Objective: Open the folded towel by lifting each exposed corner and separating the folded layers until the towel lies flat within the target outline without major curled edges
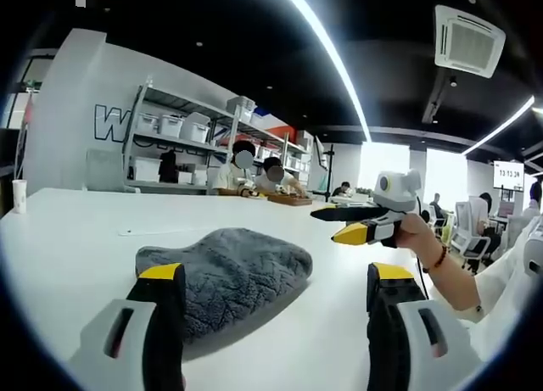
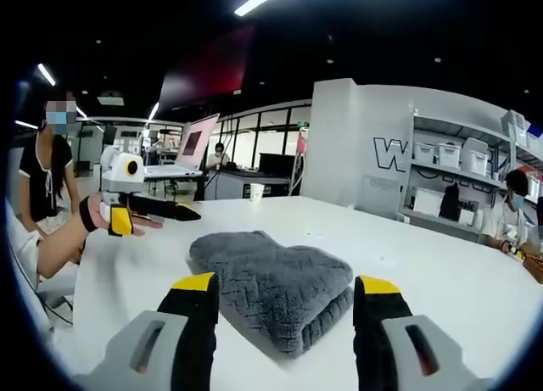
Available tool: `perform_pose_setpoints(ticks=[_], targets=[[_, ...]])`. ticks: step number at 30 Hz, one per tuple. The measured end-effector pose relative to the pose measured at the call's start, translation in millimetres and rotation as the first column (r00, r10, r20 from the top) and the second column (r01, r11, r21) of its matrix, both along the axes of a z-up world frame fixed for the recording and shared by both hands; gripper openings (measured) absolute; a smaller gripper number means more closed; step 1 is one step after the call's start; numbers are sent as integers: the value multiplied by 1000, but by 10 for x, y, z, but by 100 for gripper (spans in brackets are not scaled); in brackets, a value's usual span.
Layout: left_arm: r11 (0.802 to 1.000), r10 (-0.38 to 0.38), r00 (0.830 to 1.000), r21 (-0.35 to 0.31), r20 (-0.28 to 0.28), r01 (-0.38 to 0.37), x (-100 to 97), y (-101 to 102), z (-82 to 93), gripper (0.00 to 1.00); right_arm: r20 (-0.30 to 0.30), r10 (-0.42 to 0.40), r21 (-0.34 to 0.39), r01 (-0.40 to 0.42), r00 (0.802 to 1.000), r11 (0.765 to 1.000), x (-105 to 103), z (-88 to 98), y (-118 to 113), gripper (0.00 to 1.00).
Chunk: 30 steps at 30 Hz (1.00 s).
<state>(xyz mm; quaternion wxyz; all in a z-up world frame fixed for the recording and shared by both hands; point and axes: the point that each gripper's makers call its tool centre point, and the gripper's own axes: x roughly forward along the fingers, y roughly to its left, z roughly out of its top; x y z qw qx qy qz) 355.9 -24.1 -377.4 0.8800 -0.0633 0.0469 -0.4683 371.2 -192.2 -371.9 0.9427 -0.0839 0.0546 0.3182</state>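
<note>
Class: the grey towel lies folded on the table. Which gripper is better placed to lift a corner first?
Probably the right gripper: its open jaws straddle the towel's near corner, layered edges facing it. The left gripper sits off the towel's side.

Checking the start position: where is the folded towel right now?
The grey towel lies folded on the white table, between and just beyond the right gripper jaws.

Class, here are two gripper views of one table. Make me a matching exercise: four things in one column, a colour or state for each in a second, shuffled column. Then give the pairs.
Things:
1. towel
2. table
3. left gripper
4. paper cup

States:
A. white, standing upright near the table's edge
B. grey, folded in layers
C. open, holding nothing
D. white, bearing the towel

Pairs: 1-B, 2-D, 3-C, 4-A
</note>
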Motion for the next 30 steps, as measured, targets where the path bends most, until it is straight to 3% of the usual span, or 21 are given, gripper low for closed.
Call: perform_pose_setpoints(ticks=[16,30], targets=[[1000,-3,1000,-16,-15,3,37,-1,31,85,-27,10,33,-9,1000,999,56,-38,20,61],[1000,8,1000,-20,-12,-8,122,-17,69,84,-39,-2,10,2,999,1000,140,-70,37,61]])
